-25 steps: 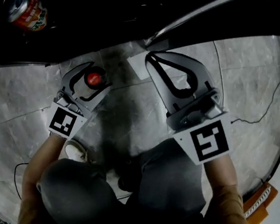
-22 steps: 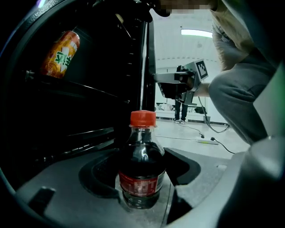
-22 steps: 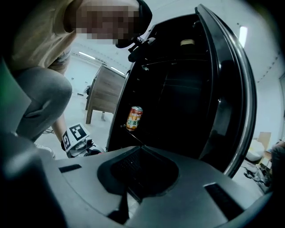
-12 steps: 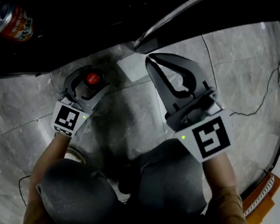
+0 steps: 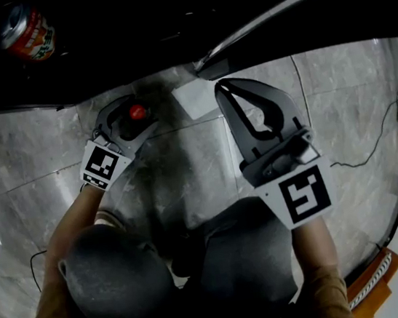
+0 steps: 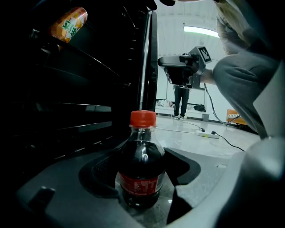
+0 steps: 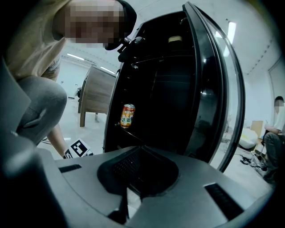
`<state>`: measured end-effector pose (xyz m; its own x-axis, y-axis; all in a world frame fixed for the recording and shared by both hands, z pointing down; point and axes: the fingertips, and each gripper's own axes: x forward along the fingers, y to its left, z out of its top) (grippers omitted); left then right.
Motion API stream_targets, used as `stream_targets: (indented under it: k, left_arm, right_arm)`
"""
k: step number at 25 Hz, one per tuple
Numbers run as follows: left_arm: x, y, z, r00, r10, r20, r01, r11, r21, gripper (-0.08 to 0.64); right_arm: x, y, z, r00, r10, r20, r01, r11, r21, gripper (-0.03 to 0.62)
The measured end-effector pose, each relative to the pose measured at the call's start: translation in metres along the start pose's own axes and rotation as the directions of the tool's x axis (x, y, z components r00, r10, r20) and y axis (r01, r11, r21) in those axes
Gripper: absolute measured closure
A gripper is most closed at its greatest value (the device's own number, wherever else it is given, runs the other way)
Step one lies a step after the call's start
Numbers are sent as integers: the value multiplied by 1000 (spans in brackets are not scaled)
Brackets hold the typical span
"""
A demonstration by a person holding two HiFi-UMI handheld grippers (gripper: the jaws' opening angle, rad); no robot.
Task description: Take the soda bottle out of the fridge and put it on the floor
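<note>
A small soda bottle (image 6: 141,169) with dark cola, a red label and a red cap (image 5: 137,112) stands upright on the grey marble floor (image 5: 185,167), right in front of the open black fridge (image 5: 165,20). My left gripper (image 5: 141,113) is low at the floor, with its jaws shut on the bottle's body from both sides. My right gripper (image 5: 223,86) hovers to the right of it, above the floor. Its jaws are shut with nothing between them (image 7: 136,178). It points at the fridge opening.
An orange drink can (image 5: 25,32) lies on a fridge shelf, also seen from the left gripper (image 6: 67,24) and the right gripper (image 7: 128,116). The fridge door (image 7: 213,89) stands open at the right. A white sheet (image 5: 190,97) and cables (image 5: 364,161) lie on the floor.
The left gripper and the bottle have slid a little away from me, towards the fridge. The right gripper has barely shifted.
</note>
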<state>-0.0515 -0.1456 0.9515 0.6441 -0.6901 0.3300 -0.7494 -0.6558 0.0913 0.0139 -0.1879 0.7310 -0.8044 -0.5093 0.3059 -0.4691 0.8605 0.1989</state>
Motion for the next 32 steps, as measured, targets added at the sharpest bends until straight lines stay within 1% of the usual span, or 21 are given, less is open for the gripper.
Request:
stream_targets:
  k: [2,7,12,17,22,27,32]
  left_arm:
    - [1,0,0,1000,-3,7,3,1000,1,255]
    - [-1,-3,-2,1000,-23,9,23,999,35,255]
    - [-6,-9,-5,999,-41,-4,41,994,104,253]
    - [-5,-8,-6,999,-36,-16,37,993,113,253]
    - [-6,-10,-5,999,-30,-25,32,994,101,253]
    - [-5,-10,3,999,-32,-14,33,991,126,253]
    - [-5,-17,15,999,-48,-12,49,992,115,253]
  right_arm:
    - [3,0,0,1000,2,1,-2,1000,-2,591]
    - [5,-5,-5,1000,-13,2,13,1000,4,591]
    - [6,-5,-7,1000,-9,2,9,1000,4,591]
    - [9,-5,-8,1000,-5,2,5,1000,3,591]
    - [9,-4,-8,1000,-3,12,3,1000,6,591]
    - [8,-5,-9,1000,-7,18,6,1000,19,591]
    - [5,-6,-4,999,-6,34,6,1000,16,591]
